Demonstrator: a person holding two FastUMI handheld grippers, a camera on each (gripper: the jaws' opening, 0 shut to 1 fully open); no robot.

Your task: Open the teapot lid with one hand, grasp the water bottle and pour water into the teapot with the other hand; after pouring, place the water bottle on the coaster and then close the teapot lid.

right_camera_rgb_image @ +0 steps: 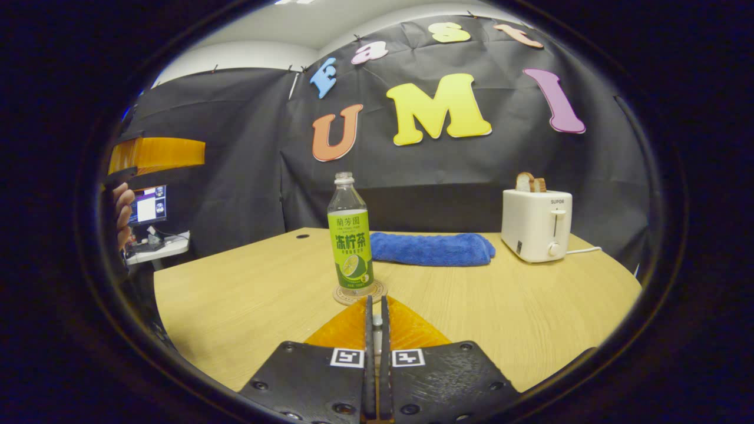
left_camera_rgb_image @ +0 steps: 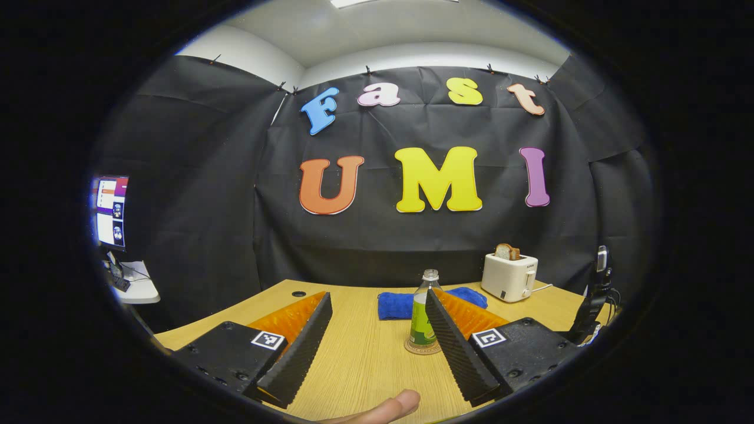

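Wood table (right_camera_rgb_image: 247,306): water bottle (right_camera_rgb_image: 350,235) upright on coaster (right_camera_rgb_image: 341,294), uncapped, near blue towel (right_camera_rgb_image: 433,247) and toaster (right_camera_rgb_image: 535,225). Left tongs (left_camera_rgb_image: 377,330) spread apart, empty. Right tongs (right_camera_rgb_image: 377,306) pressed together, empty. Bottle placement looks done; lid step unverified.

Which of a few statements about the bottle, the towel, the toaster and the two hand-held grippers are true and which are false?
1. The water bottle stands upright on the coaster. True.
2. The left hand-held gripper is shut. False: its fingers are spread wide apart.
3. The right hand-held gripper grips the bottle. False: its fingers are shut together, short of the bottle.
4. The toaster holds bread. True.
5. The blue towel lies folded on the toaster. False: it lies on the table, beside the toaster.
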